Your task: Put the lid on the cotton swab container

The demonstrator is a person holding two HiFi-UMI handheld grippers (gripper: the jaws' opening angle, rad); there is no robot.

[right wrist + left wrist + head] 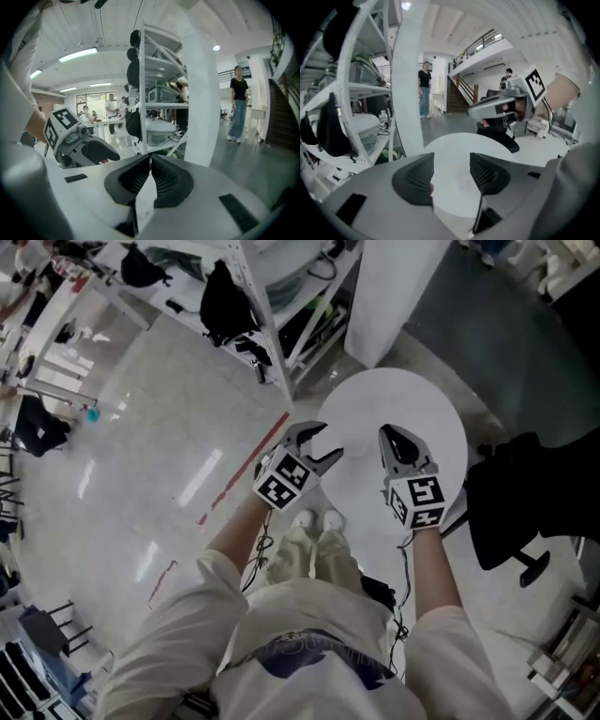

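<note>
While both hover over round white worktop: left claw jaws apart, empty; right claw jaws pressed together, empty. Cotton swab container, lid: whereabouts cannot tell.

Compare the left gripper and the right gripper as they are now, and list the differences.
The left gripper has its jaws standing apart, while the right gripper has its jaws closed together. In the head view the left gripper sits at the left edge of the round white table and angles toward the right gripper, while the right gripper is over the tabletop and points roughly forward. Both hold nothing.
</note>
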